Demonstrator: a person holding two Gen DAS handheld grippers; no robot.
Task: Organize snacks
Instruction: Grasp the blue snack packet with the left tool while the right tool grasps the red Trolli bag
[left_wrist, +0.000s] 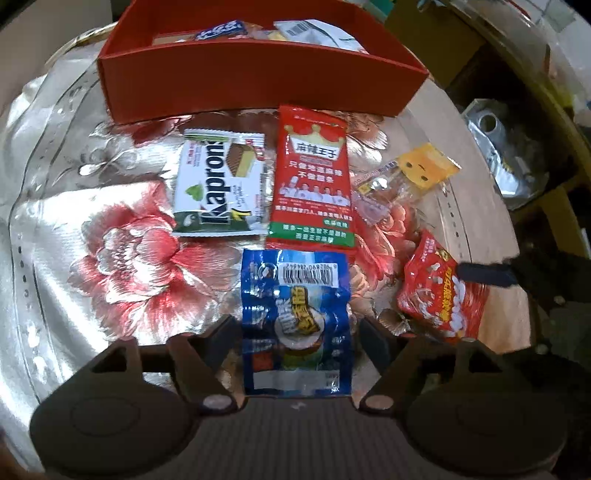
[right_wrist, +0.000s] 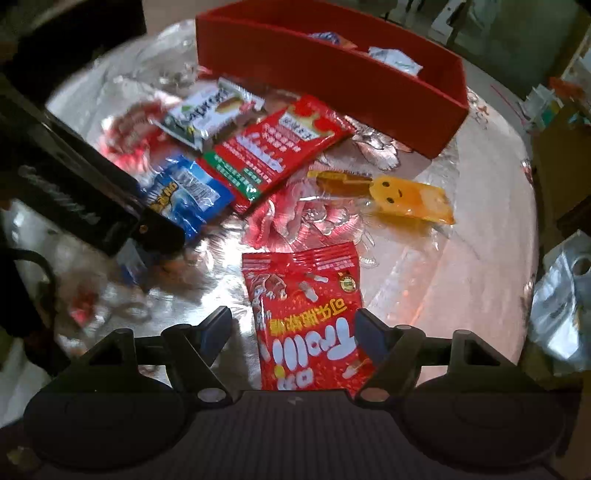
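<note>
Shiny floral tablecloth (left_wrist: 122, 258) carries your crinkly snacks before the red box (left_wrist: 258, 85) at its far edge: left gripper (left_wrist: 295, 332) straddles the blue packet (left_wrist: 295, 317), right gripper (right_wrist: 293, 328) the red Trolli bag (right_wrist: 306, 314), fingers wide.

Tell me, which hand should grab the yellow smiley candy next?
Probably the right. In its view the yellow candy lies just past the red gummy bag between its open fingers. The left gripper straddles the blue packet, with the candy farther off to its right.
</note>
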